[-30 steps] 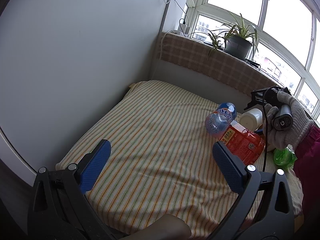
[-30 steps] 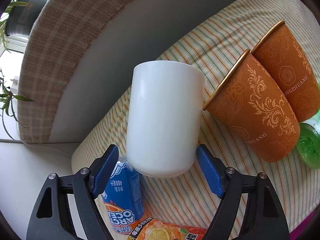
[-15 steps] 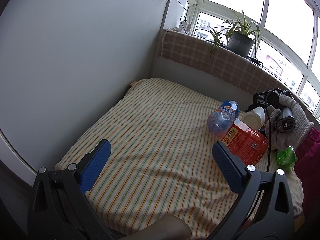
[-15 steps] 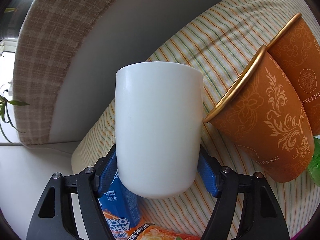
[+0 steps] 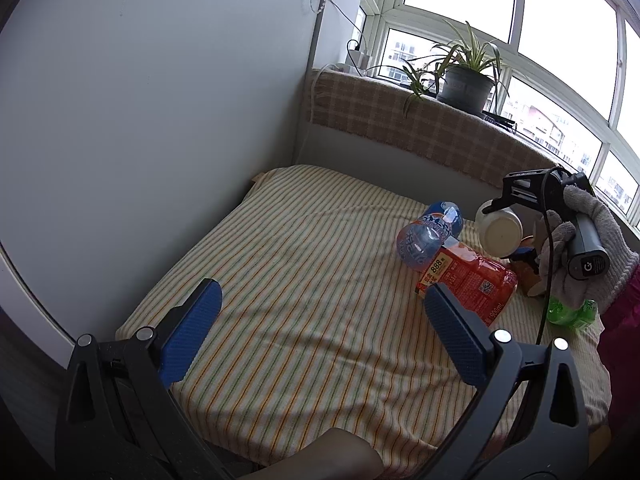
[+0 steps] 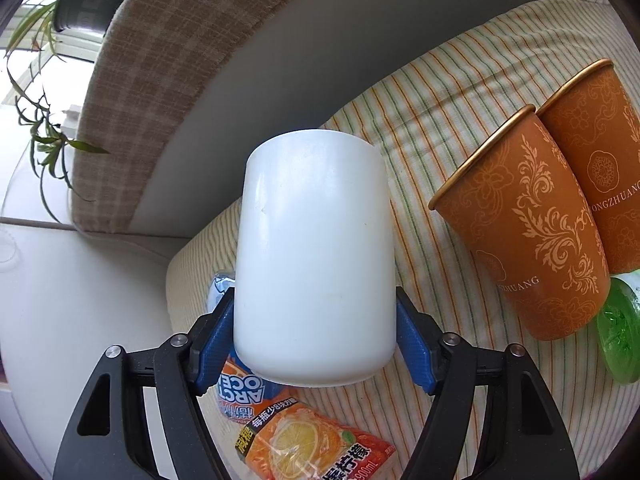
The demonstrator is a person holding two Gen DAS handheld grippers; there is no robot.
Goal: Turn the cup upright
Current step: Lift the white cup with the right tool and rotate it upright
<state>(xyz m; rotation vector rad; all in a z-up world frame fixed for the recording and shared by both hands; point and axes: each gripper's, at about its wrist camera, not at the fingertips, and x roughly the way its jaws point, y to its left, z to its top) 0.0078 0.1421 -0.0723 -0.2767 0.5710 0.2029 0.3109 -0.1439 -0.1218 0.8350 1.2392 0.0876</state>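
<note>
Bright daylight through the windows (image 5: 460, 8) blows them out; fisheye edges curve darkly, focus sharp.

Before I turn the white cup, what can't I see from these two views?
- Cup mouth: right wrist view shows only its wall; left wrist view only its base.
- Right tool pad contact: hidden behind the cup.
- Blue bottle: mostly covered by cup and tool.
- Green bottle: cut off at the edge.
</note>
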